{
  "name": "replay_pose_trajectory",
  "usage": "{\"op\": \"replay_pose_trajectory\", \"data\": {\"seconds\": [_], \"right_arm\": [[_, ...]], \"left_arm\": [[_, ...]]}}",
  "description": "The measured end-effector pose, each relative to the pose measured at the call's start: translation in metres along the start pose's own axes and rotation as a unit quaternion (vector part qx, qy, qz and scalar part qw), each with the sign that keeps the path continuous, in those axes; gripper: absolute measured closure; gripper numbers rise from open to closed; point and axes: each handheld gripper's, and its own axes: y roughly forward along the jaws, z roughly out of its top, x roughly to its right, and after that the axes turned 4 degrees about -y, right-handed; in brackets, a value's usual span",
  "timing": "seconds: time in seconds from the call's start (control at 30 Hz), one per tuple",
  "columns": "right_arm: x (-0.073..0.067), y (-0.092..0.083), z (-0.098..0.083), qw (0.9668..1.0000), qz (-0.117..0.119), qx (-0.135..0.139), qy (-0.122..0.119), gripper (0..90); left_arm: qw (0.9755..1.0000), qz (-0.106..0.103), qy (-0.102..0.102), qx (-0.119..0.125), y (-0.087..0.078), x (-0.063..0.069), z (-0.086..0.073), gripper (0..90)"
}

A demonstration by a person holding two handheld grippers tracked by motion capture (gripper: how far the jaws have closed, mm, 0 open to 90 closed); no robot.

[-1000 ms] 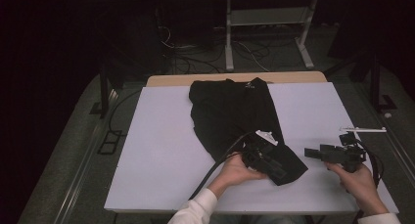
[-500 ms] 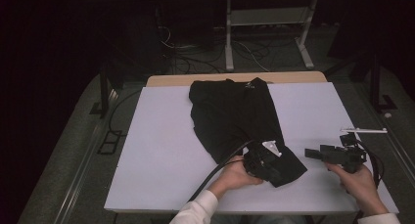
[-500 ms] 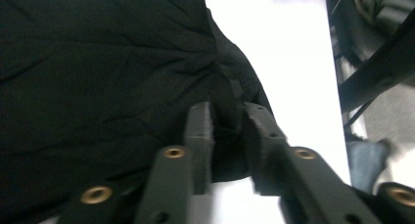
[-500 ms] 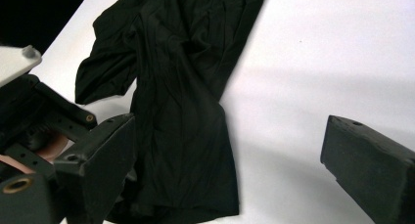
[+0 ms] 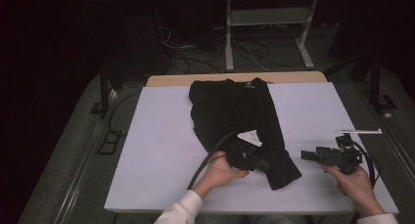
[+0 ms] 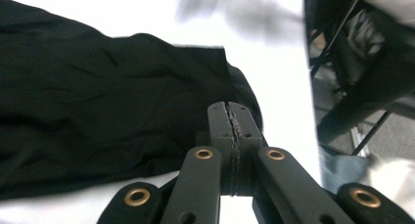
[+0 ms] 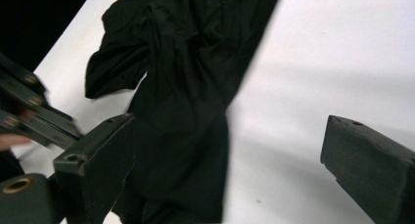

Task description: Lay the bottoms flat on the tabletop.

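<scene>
**Tongs over a black garment on a white table**

Table [image 5: 147,150] with a flat white top and a strip of pale wood along its far edge carries a long black cloth garment [image 5: 235,111], crumpled and lying lengthwise from the far edge toward the person. The garment's far end sits near the wooden strip, and its near end narrows to a corner close to the front edge, a little right of the middle.

At the left, a hand [image 5: 219,171] in a white sleeve holds the left tongs [image 5: 262,164], which lie over the near part of the garment with a grey three-cornered plate on top and a black cable curving back toward the person. In the left gripper view the left tongs [image 6: 229,117] have their two black jaws pressed flat together, tips over the edge of the black cloth [image 6: 98,111]; whether any fabric is caught between them I cannot tell.

At the right, the other hand [image 5: 355,182] holds the right tongs [image 5: 308,155] above bare white table, well apart from the garment and pointing toward it. In the right gripper view the right tongs [image 7: 227,150] stand with jaws spread wide, nothing between them, the black garment [image 7: 186,77] lying beyond on the white top.
</scene>
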Motion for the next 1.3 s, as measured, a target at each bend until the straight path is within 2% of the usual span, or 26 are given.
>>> {"op": "replay_pose_trajectory", "data": {"seconds": [0.13, 0.2, 0.4, 0.53, 0.63, 0.8, 0.97, 1.07, 1.2, 1.27, 1.3], "right_arm": [[-0.009, 0.008, 0.000, 0.9999, 0.006, -0.012, -0.006, 6.6], [-0.015, 0.013, -0.001, 0.9996, 0.011, -0.024, -0.008, 6.6], [-0.034, 0.029, -0.012, 0.9972, 0.044, -0.060, -0.008, 10.9], [-0.046, 0.040, -0.019, 0.9947, 0.050, -0.088, -0.014, 16.4], [-0.054, 0.047, -0.023, 0.9925, 0.054, -0.105, -0.029, 25.9], [-0.064, 0.057, -0.025, 0.9911, 0.055, -0.114, -0.044, 37.8], [-0.068, 0.066, -0.026, 0.9910, 0.034, -0.117, -0.055, 47.1], [-0.068, 0.072, -0.025, 0.9928, 0.036, -0.106, -0.042, 53.7], [-0.070, 0.080, -0.023, 0.9930, 0.032, -0.104, -0.045, 72.0], [-0.068, 0.083, -0.023, 0.9929, 0.034, -0.108, -0.038, 84.3], [-0.066, 0.084, -0.022, 0.9925, 0.035, -0.112, -0.034, 86.5]], "left_arm": [[0.9998, 0.013, -0.009, -0.010, -0.029, -0.001, -0.023, 89.0], [0.9997, 0.016, -0.012, -0.014, -0.036, -0.002, -0.032, 89.0], [0.9990, 0.025, -0.034, -0.016, -0.049, -0.011, -0.054, 88.9], [0.9984, 0.033, -0.040, -0.022, -0.051, -0.014, -0.061, 88.9], [0.9980, 0.034, -0.047, -0.024, -0.052, -0.017, -0.066, 88.9], [0.9978, 0.029, -0.058, -0.019, -0.052, -0.019, -0.070, 88.8], [0.9972, 0.023, -0.066, -0.026, -0.049, -0.021, -0.073, 88.8], [0.9971, 0.019, -0.066, -0.033, -0.045, -0.021, -0.075, 88.8], [0.9968, 0.015, -0.067, -0.039, -0.041, -0.021, -0.076, 88.8], [0.9968, 0.014, -0.067, -0.042, -0.039, -0.021, -0.076, 88.8], [0.9969, 0.013, -0.066, -0.041, -0.039, -0.020, -0.075, 88.8]]}}
